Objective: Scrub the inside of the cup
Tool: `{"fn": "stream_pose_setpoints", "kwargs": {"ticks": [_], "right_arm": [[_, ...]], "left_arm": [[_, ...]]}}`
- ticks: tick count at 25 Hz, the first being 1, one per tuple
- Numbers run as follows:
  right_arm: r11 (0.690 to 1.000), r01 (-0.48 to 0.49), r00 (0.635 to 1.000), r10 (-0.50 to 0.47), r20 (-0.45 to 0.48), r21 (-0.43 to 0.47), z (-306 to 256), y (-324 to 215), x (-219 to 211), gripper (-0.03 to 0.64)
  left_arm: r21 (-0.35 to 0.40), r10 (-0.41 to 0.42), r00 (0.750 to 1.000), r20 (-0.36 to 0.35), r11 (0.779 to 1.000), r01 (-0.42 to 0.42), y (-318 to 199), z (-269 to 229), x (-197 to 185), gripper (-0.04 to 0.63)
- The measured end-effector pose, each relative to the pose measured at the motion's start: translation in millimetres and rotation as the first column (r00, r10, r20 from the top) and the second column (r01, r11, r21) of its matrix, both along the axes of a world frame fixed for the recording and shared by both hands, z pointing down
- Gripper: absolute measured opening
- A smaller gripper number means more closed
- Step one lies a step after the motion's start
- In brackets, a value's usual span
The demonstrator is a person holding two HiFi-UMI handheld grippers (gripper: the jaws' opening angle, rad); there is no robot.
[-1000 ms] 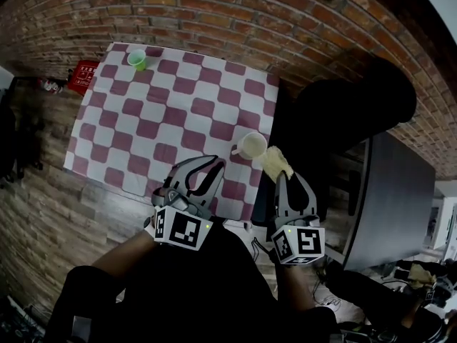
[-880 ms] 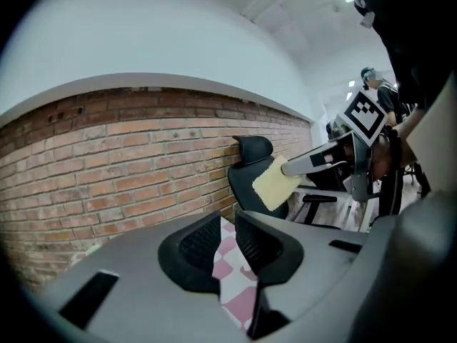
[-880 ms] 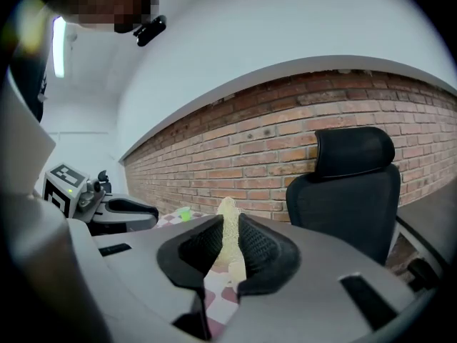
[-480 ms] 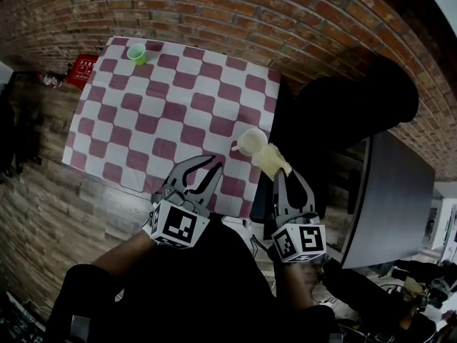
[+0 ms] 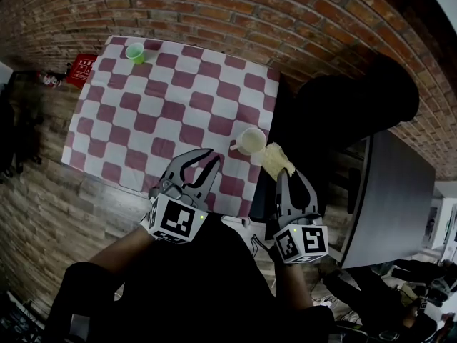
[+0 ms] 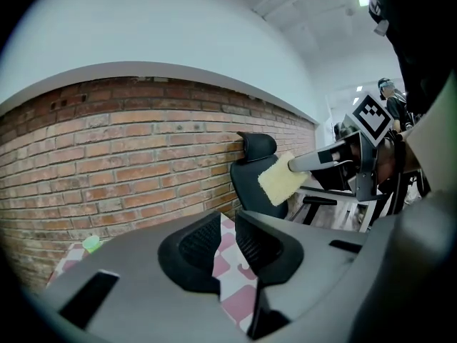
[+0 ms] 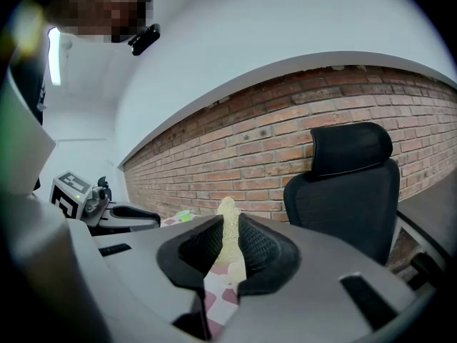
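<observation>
My right hand-held gripper [image 5: 287, 177] clamps a yellow foam sponge [image 5: 276, 161] at four o'clock of the white ceramic cup [image 5: 251, 141]; my left hand-held gripper [image 5: 201, 164] gapes empty.

Cup [image 5: 250, 141] interior too small for detail; sponge [image 7: 227, 213] base hidden inside right tool [image 7: 228, 229]

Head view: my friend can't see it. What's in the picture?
The right tongs pinch a yellow sponge just beside a white cup on a red-and-white checked tablecloth, while the left tongs hang open and empty nearby. A small green cup stands at the table's far corner.
</observation>
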State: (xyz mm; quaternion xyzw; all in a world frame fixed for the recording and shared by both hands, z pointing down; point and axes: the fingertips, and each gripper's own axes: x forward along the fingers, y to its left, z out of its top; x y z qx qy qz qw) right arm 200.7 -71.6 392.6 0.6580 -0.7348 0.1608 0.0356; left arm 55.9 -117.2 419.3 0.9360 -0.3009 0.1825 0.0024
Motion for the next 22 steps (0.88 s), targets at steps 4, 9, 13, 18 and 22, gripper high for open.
{"fn": "stream_pose_setpoints", "kwargs": {"ticks": [4, 9, 13, 18, 22], "right_arm": [[1.0, -0.005, 1.0, 0.005, 0.006, -0.009, 3.5, 1.7, 1.5, 0.074], [1.0, 0.0, 1.0, 0.0, 0.008, -0.016, 6.2, 3.6, 0.7, 0.074], [1.0, 0.001, 1.0, -0.001, 0.008, -0.016, 7.7, 6.0, 1.5, 0.074], [1.0, 0.004, 1.0, -0.004, 0.003, -0.016, 7.6, 7.2, 2.9, 0.074], [1.0, 0.002, 1.0, -0.002, -0.009, 0.002, 2.6, -2.0, 10.1, 0.074]], "left_arm": [[-0.021, 0.008, 1.0, 0.001, 1.0, -0.008, 5.7, 5.8, 4.3, 0.073], [-0.031, 0.011, 1.0, 0.004, 0.999, -0.011, 7.6, 9.2, 5.3, 0.074], [-0.04, -0.001, 1.0, 0.001, 0.999, 0.001, 6.6, 10.7, 3.7, 0.074], [-0.045, -0.002, 1.0, -0.002, 0.999, 0.002, 8.6, 11.4, 5.1, 0.074], [-0.022, -0.005, 1.0, -0.01, 1.0, 0.005, -3.5, 8.0, 10.8, 0.074]]}}
